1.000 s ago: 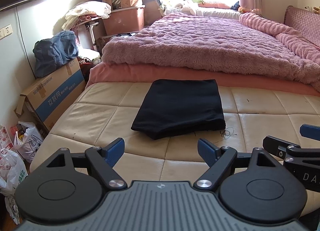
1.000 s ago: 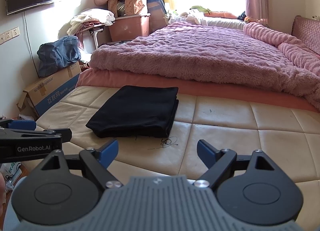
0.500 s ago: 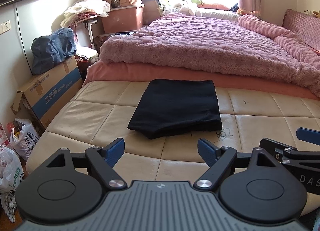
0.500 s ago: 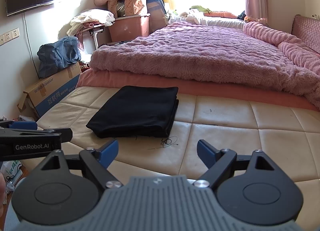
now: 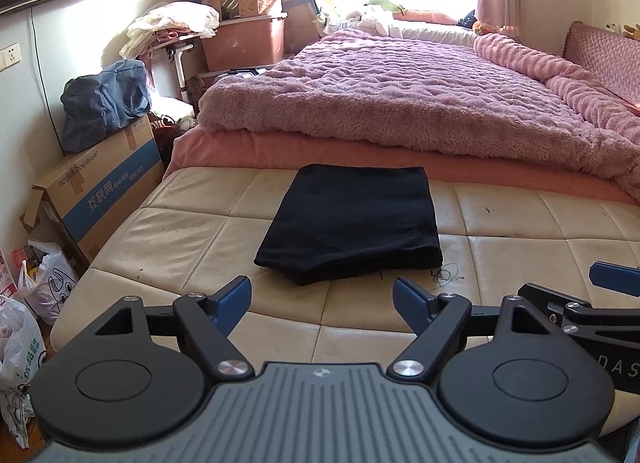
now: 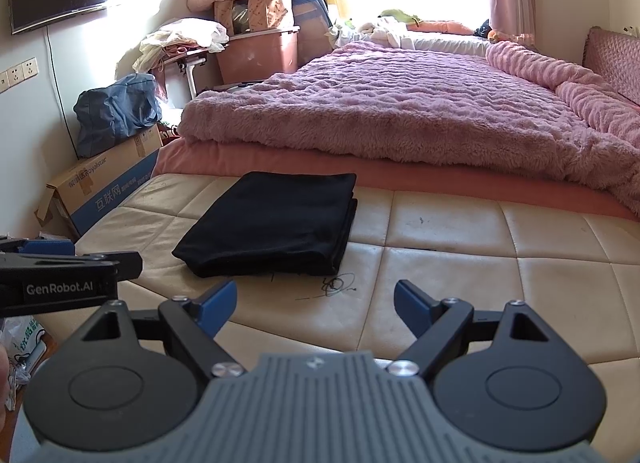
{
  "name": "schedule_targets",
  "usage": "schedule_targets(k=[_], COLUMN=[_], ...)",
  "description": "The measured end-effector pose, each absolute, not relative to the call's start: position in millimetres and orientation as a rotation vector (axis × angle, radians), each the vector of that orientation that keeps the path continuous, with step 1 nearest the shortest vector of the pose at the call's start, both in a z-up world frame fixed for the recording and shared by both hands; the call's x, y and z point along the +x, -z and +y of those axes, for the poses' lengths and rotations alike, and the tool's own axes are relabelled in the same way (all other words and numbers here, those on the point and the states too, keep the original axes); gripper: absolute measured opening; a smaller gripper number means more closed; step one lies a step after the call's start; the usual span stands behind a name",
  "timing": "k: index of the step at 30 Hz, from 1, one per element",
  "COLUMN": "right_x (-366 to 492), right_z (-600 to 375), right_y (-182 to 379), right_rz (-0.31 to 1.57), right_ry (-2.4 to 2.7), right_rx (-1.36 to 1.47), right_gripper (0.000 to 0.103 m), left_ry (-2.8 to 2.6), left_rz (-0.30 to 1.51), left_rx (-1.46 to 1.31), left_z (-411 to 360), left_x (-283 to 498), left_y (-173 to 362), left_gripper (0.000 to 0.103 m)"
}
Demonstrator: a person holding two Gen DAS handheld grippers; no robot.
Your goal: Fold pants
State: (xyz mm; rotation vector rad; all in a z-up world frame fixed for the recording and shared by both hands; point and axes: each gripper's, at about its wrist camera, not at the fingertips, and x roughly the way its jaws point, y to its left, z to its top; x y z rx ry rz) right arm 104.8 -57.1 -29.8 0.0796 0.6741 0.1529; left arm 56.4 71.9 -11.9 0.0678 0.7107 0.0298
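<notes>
The black pants (image 5: 352,223) lie folded into a flat rectangle on the cream quilted bench (image 5: 192,239) at the foot of the bed; they also show in the right wrist view (image 6: 276,219). My left gripper (image 5: 322,301) is open and empty, held back from the near edge of the pants. My right gripper (image 6: 315,303) is open and empty, to the right of the pants and apart from them. Each gripper's side shows at the edge of the other's view.
A pink fuzzy blanket (image 5: 400,99) covers the bed beyond the bench. A cardboard box (image 5: 100,191) with a blue bag (image 5: 104,103) on it stands at the left, with plastic bags (image 5: 24,327) on the floor. A loose thread tangle (image 6: 338,283) lies on the bench.
Both grippers have drifted slightly; the pants sit a little lower and further left in the left wrist view. The pants have not moved and both grippers stay open.
</notes>
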Motion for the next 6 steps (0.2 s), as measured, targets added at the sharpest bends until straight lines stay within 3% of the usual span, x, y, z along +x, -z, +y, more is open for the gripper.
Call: schedule_targets(k=[6], right_x=[104.8], right_z=[-58.0], right_y=[29.4], right_rz=[0.676], right_ry=[-0.153], right_rx=[0.084], right_gripper=[0.082], left_ry=[-0.028], left_rz=[0.708], left_rx=[0.068], left_z=[71.0], left_x=[56.1], left_y=[11.1], left_gripper=[0.094])
